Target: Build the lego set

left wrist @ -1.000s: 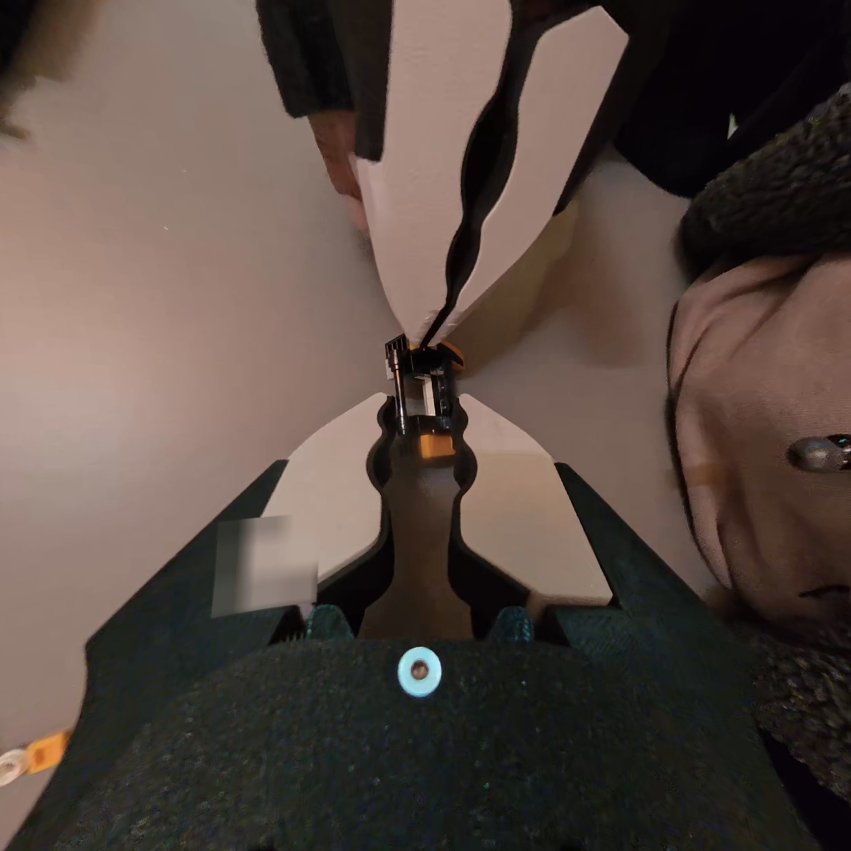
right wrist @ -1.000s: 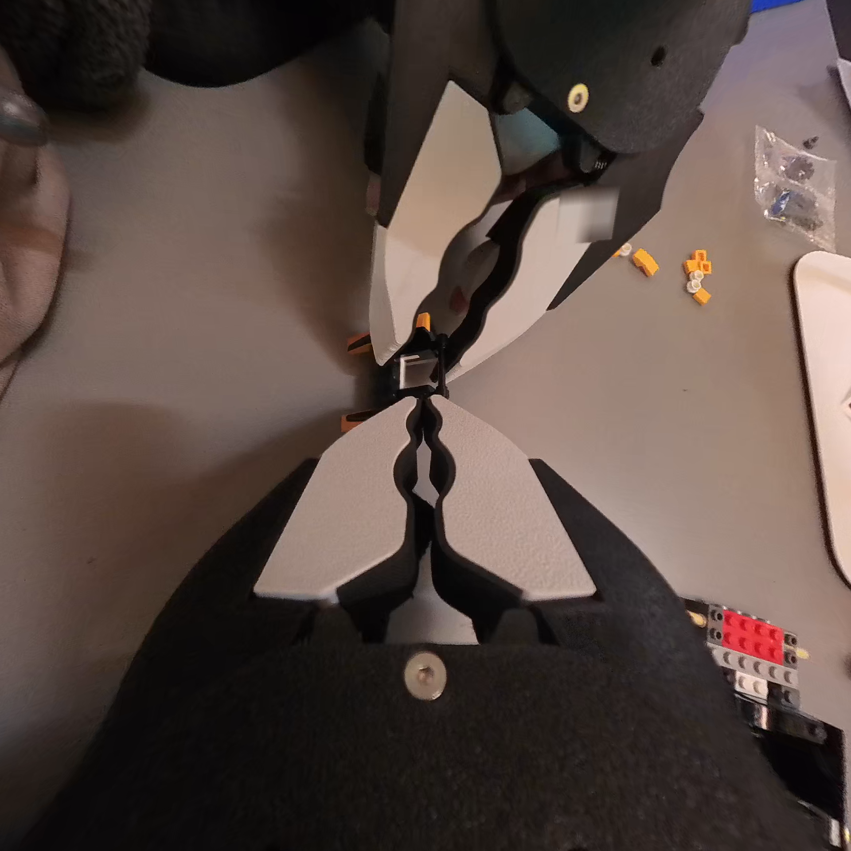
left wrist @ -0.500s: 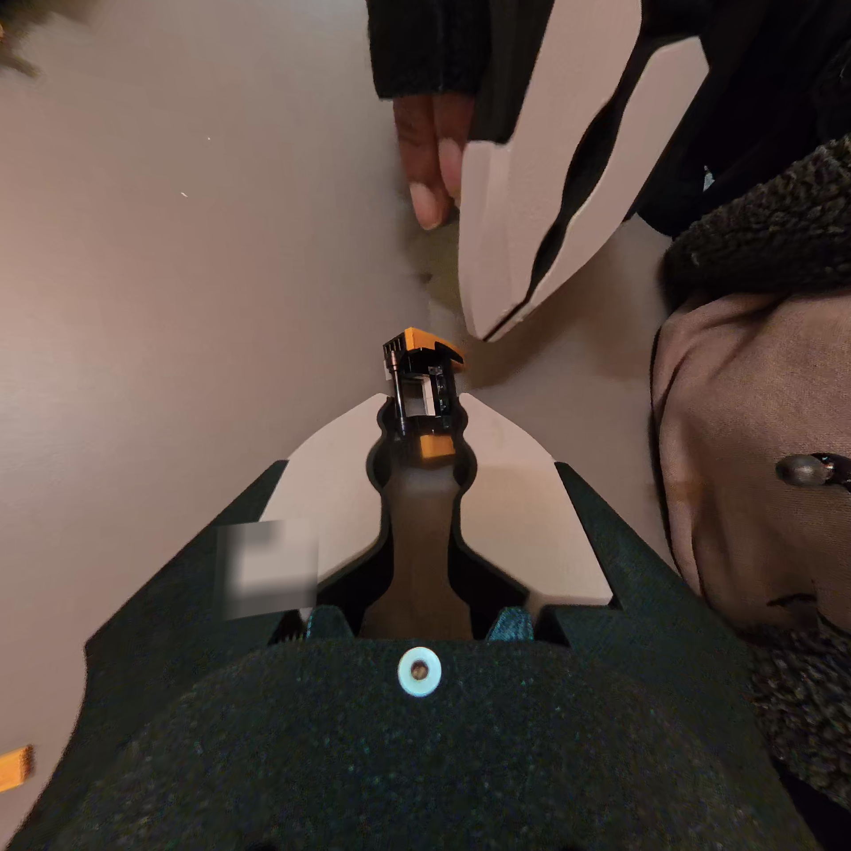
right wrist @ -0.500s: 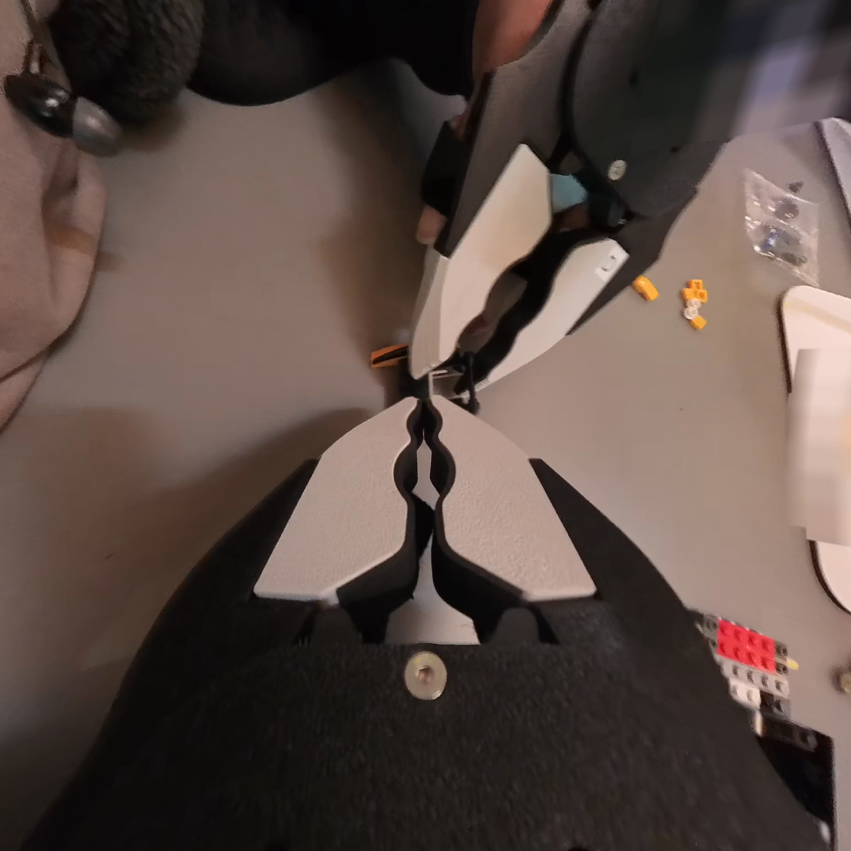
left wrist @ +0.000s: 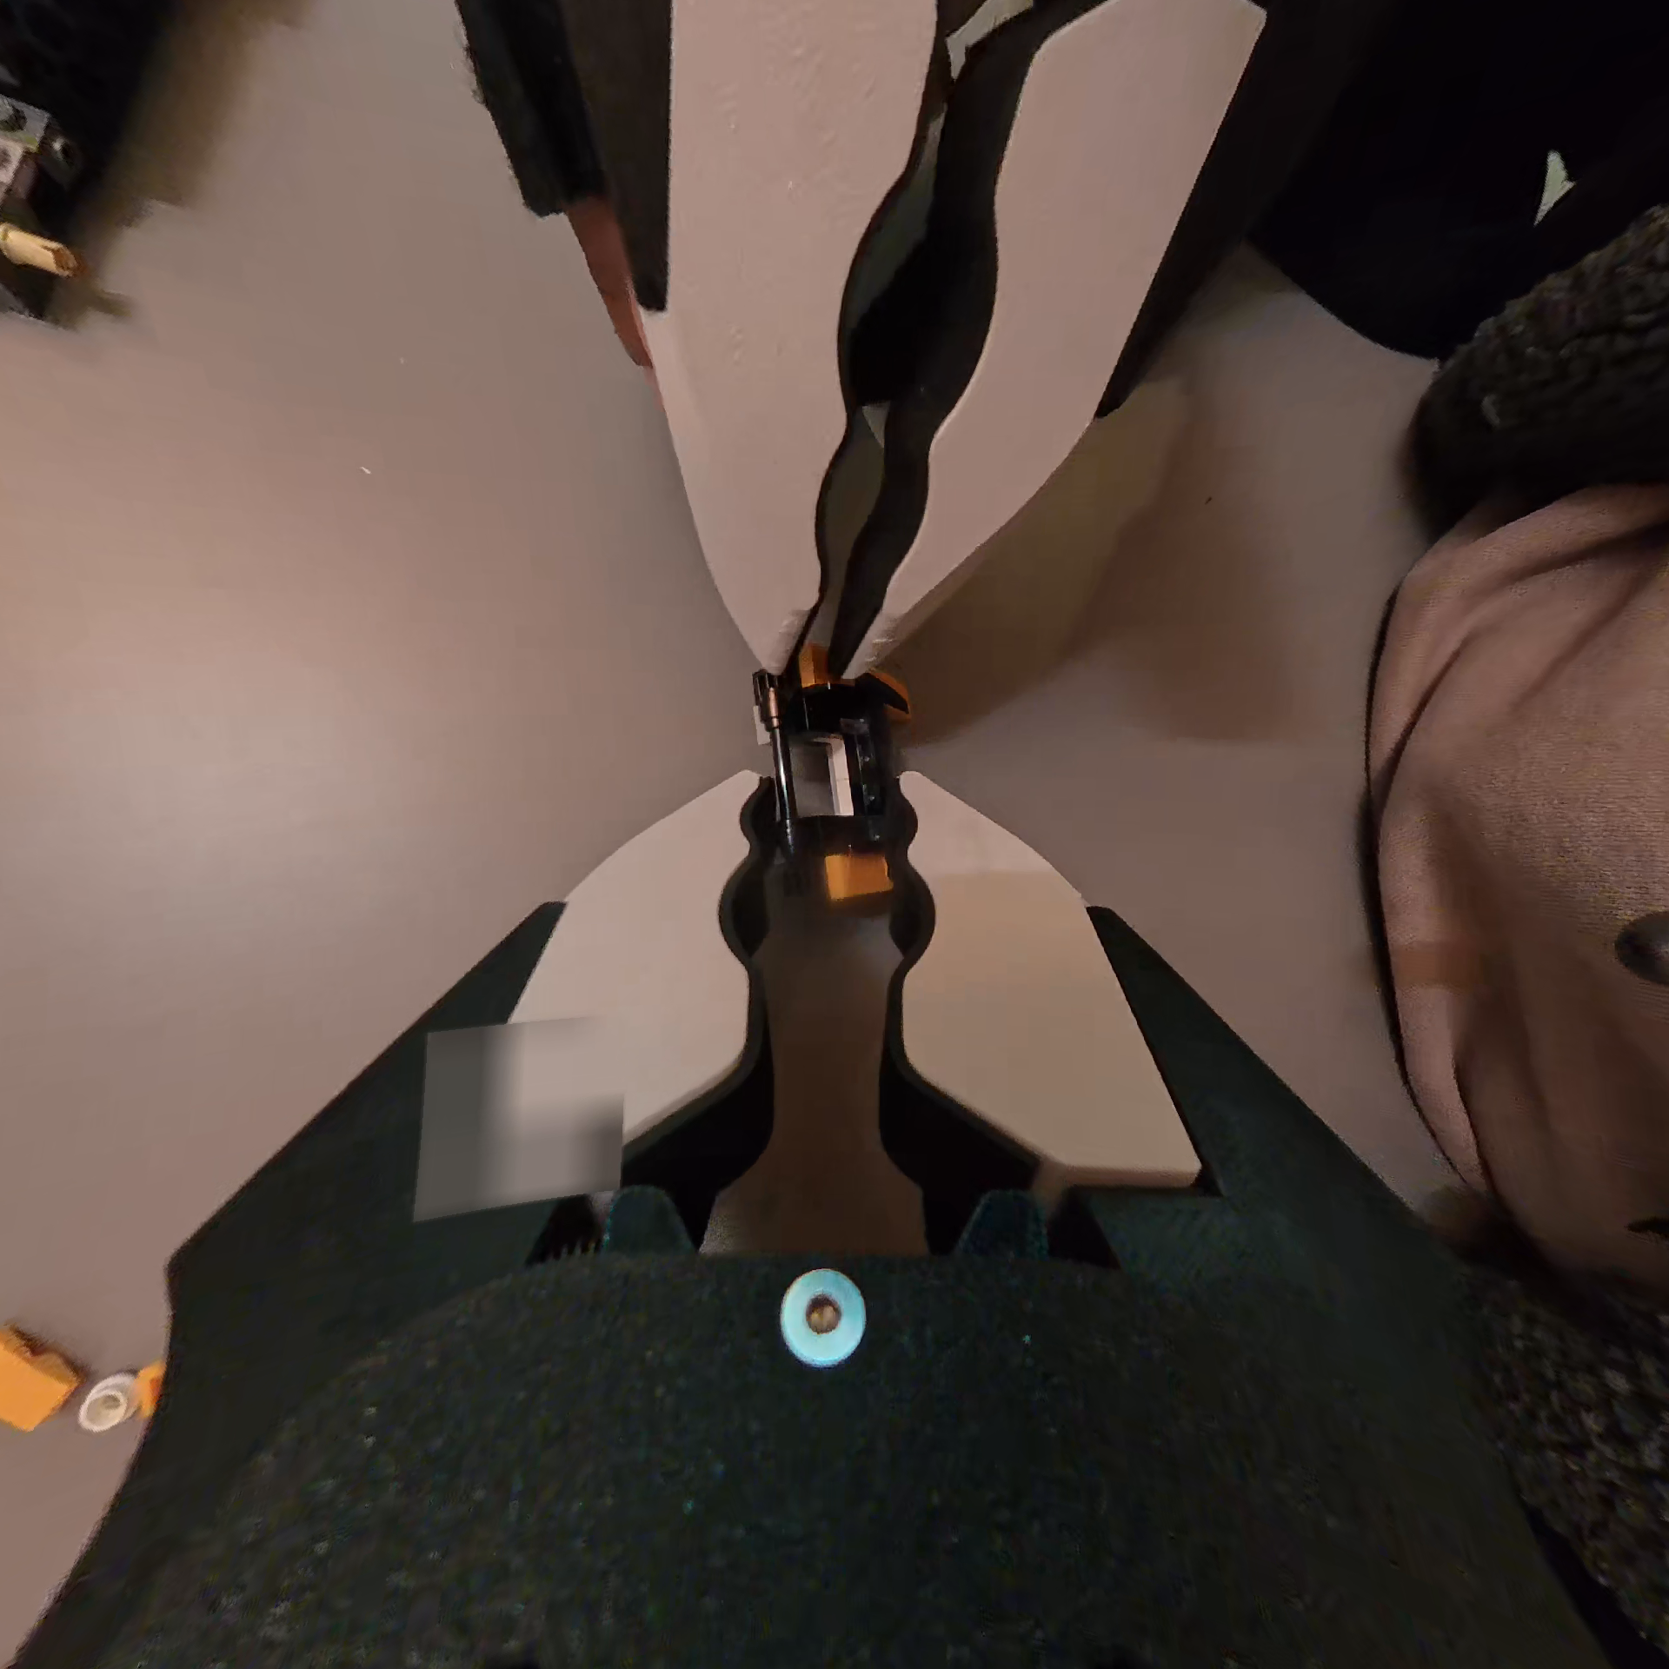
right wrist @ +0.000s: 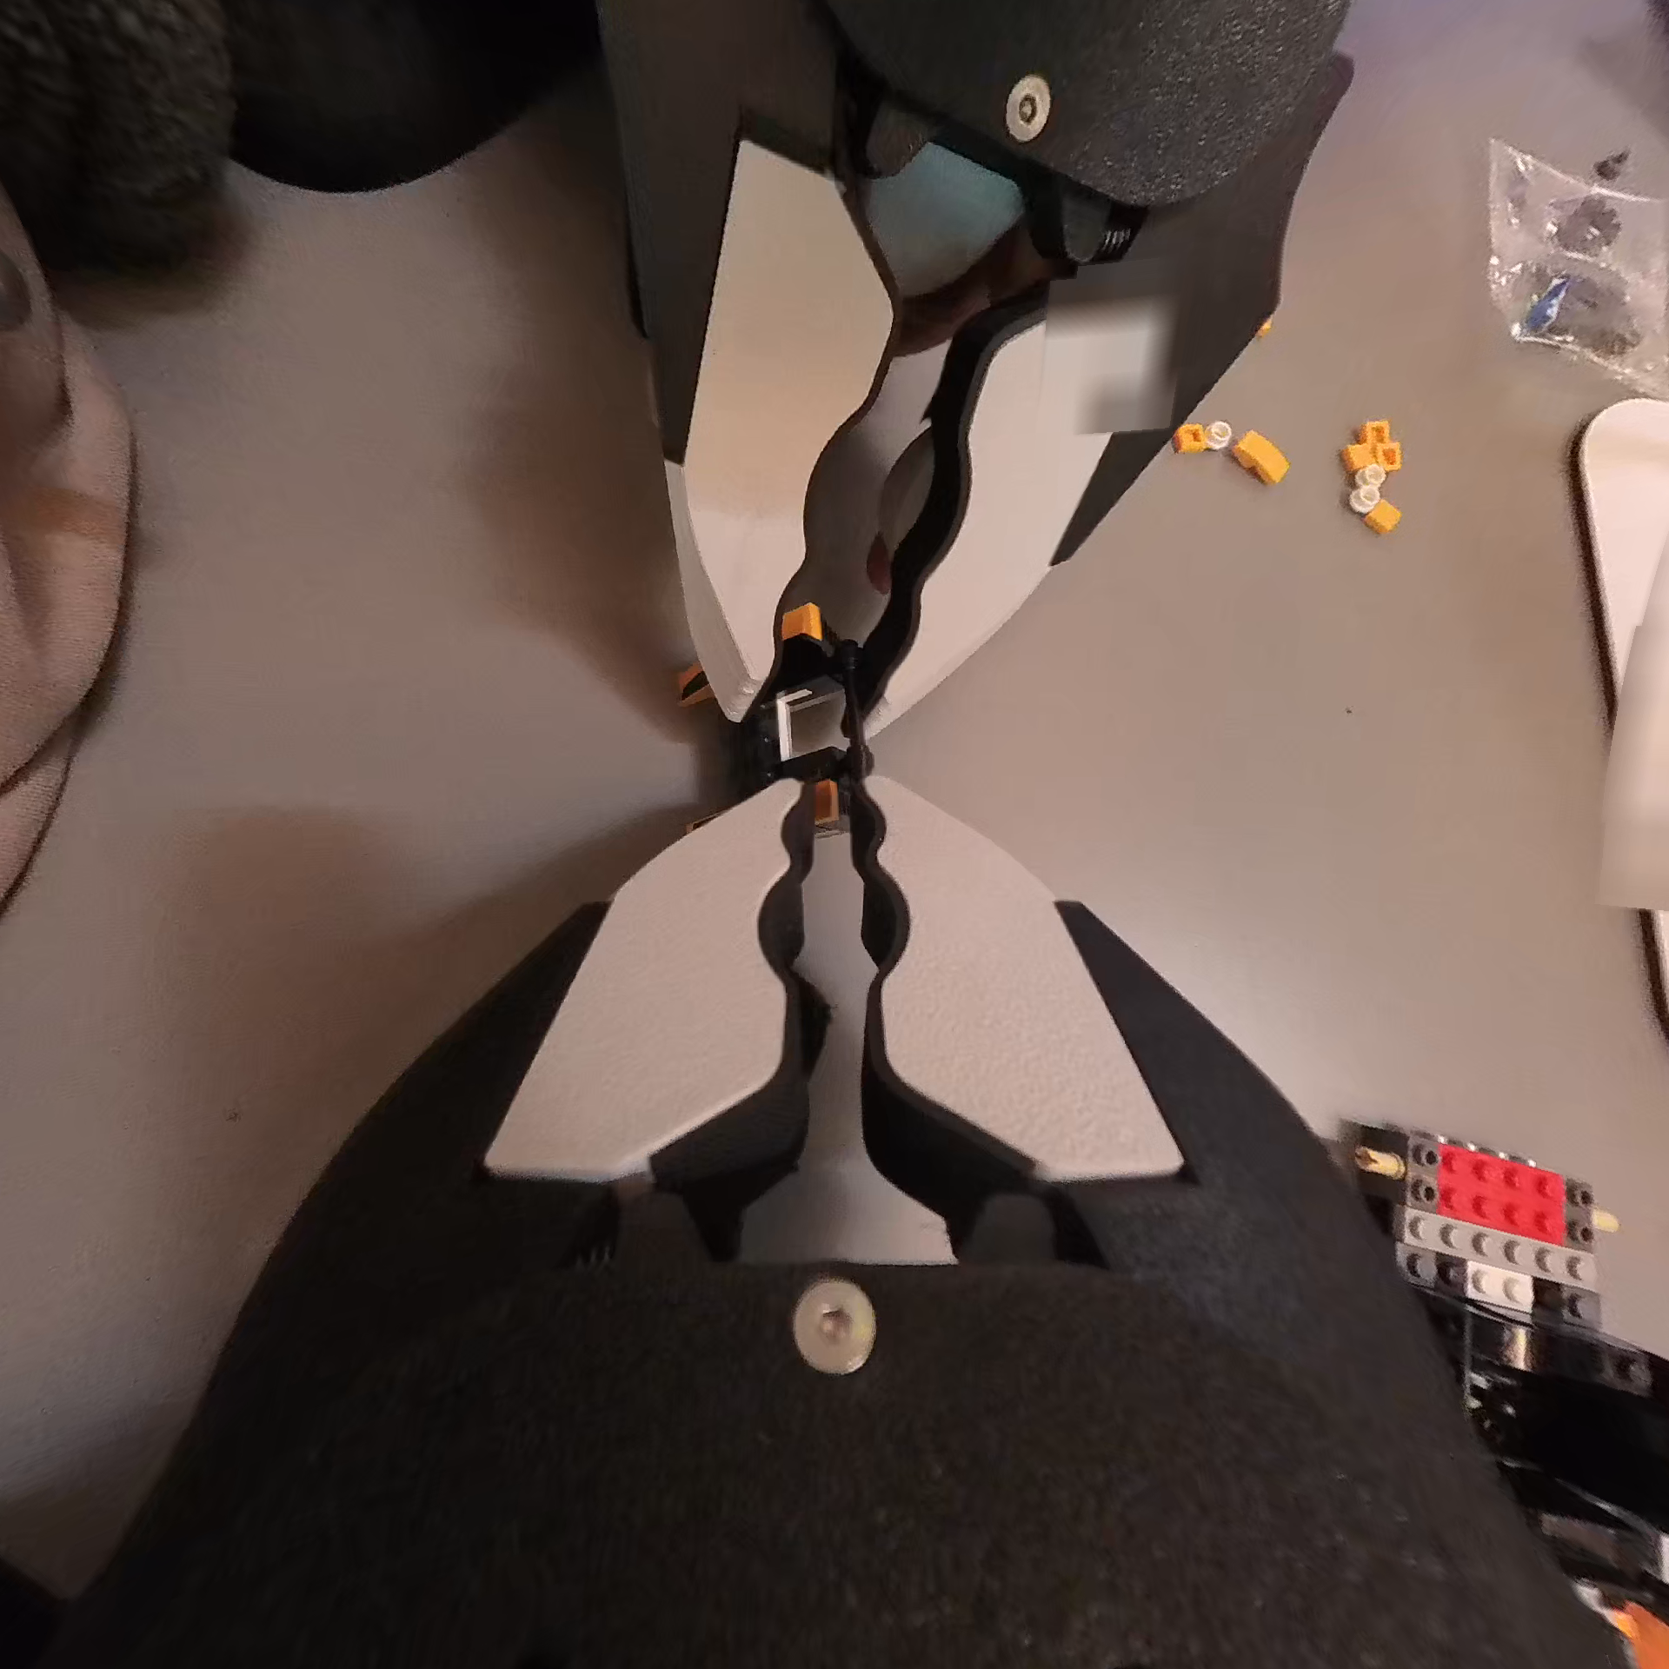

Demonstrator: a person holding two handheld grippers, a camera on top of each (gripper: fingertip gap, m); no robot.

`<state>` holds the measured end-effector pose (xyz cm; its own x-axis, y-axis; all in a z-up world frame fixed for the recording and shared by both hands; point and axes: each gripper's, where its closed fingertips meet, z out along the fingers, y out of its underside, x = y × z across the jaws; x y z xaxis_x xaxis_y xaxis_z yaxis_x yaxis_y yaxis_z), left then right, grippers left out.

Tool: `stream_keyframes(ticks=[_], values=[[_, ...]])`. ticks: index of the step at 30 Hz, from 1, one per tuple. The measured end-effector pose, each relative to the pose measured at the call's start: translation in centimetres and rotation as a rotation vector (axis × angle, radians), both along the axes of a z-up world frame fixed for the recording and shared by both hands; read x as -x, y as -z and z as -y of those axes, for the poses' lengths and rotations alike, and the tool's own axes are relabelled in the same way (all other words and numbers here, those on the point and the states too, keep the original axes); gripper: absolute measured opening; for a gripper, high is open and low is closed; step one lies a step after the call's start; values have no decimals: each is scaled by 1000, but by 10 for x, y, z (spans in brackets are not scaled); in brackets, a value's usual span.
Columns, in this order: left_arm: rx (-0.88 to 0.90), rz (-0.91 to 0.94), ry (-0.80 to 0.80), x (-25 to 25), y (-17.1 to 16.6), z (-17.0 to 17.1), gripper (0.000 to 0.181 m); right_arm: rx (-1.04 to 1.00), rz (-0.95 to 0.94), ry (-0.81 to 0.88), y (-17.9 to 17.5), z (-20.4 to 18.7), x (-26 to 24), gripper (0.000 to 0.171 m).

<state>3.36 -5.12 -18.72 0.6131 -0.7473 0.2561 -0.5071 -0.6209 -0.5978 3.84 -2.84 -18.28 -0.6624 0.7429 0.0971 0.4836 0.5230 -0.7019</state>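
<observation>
The right gripper (right wrist: 831, 795) has returned to the black-and-orange lego assembly (left wrist: 835, 772), pinching a small orange piece (left wrist: 815, 666) against its top, while the left gripper (left wrist: 831, 813) clamps the assembly above the desk (left wrist: 316, 632).

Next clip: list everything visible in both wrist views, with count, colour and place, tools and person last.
Small lego assembly: one, black with orange and white parts, held between both tools above the table.
Loose lego pieces: several, orange and white, on the table at upper right of the right wrist view.
Plastic bag: one, clear, holding dark parts, far right.
Larger lego build: one, red, grey and black, lower right.
Table: one, grey.
Left gripper: jaws shut on the assembly.
Right gripper: jaws pinching the assembly's other end.
Person's clothing: beige and dark, right edge.
</observation>
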Motion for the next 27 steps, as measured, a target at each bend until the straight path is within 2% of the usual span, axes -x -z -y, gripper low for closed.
stream_keyframes(ticks=[11,19,27], values=[[-79,-112,28,-4,-3,1,22,-101,101,-90,0,2,-5,0],[25,7,-17,-4,1,-1,21,-265,-48,-33,5,0,-1,0],[107,101,-31,-11,6,0,20,-279,-113,26,10,4,-9,0]])
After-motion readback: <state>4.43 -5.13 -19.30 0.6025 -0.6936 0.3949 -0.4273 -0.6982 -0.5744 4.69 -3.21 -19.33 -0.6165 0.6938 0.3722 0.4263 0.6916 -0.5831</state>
